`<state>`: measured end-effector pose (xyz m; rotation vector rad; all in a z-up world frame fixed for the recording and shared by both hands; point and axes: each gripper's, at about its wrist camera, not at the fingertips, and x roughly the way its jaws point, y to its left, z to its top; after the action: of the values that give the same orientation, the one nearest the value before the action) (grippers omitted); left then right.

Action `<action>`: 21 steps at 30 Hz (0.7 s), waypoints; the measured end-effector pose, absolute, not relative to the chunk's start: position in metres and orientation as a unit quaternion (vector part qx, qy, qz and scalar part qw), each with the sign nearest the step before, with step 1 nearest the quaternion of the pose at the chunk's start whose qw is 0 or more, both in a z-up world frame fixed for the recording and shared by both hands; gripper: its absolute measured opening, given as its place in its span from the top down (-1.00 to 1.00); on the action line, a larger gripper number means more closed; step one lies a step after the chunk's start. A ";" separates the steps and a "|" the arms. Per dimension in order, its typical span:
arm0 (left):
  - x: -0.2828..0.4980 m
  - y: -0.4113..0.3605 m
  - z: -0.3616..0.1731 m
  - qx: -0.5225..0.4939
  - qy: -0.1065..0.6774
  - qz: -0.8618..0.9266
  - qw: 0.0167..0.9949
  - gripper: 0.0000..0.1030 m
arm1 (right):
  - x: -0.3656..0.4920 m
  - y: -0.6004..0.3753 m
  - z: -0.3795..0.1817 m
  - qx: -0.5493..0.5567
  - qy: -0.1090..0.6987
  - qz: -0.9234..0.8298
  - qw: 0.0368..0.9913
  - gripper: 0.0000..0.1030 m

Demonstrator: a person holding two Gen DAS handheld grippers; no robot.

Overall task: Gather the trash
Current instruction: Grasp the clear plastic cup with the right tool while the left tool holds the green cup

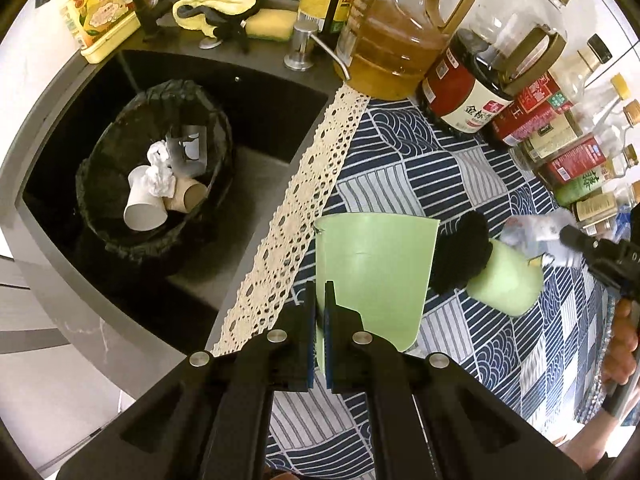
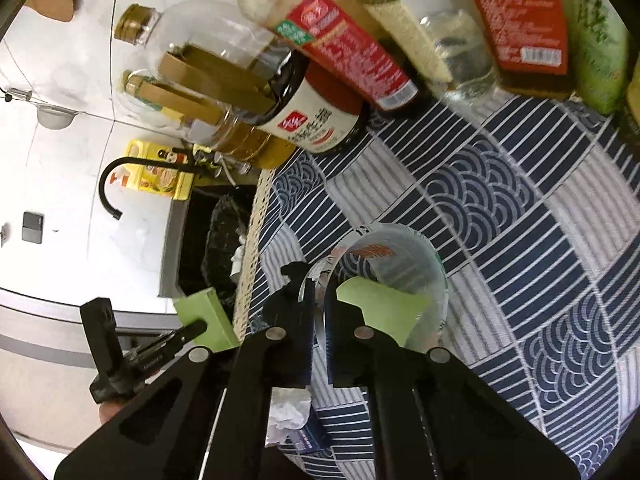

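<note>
— Left gripper (image 1: 320, 300)? Clamped on flat pale-green plastic dustpan (image 1: 376, 272), near lace-trimmed cloth edge.
— Right gripper (image 2: 318, 304)? Pinching rim of clear plastic cup (image 2: 400, 252). Black-lined bin (image 1: 154, 172) inside sink.

Pale green dustpan (image 1: 376, 276), navy-and-white wave-and-stripe patterned tablecloth (image 1: 404, 152), cream lace trim (image 1: 308, 184), black-lined bin (image 1: 120, 200), white paper cup (image 1: 142, 204), yellow sponge (image 1: 269, 23).

Right hand-held gripper (image 2: 319, 300) pinches a clear plastic cup's (image 2: 424, 280) rim.
</note>
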<state>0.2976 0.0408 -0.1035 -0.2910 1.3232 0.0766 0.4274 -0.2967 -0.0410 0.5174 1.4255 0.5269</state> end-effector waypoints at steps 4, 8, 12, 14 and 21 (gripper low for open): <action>0.292 0.045 -0.105 -0.139 0.610 0.023 0.780 0.96 | 0.423 -0.300 -0.028 0.221 0.633 0.222 0.709 0.89; 0.291 0.050 -0.105 -0.142 0.606 0.011 0.782 0.96 | 0.415 -0.307 -0.015 0.205 0.625 0.190 0.729 0.90; 0.292 0.059 -0.103 -0.143 0.602 -0.008 0.786 0.96 | 0.405 -0.313 -0.003 0.198 0.618 0.156 0.745 0.90; 0.292 0.062 -0.101 -0.143 0.598 -0.021 0.789 0.96 | 0.400 -0.315 0.003 0.192 0.613 0.142 0.753 0.90; 0.299 0.088 -0.093 -0.125 0.585 -0.064 0.799 0.96 | 0.376 -0.306 0.024 0.184 0.604 0.086 0.771 0.90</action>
<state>0.2985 0.0876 -0.0930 -0.2677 1.2559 -0.1382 0.3762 -0.3062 0.0240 0.3989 1.3085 0.1867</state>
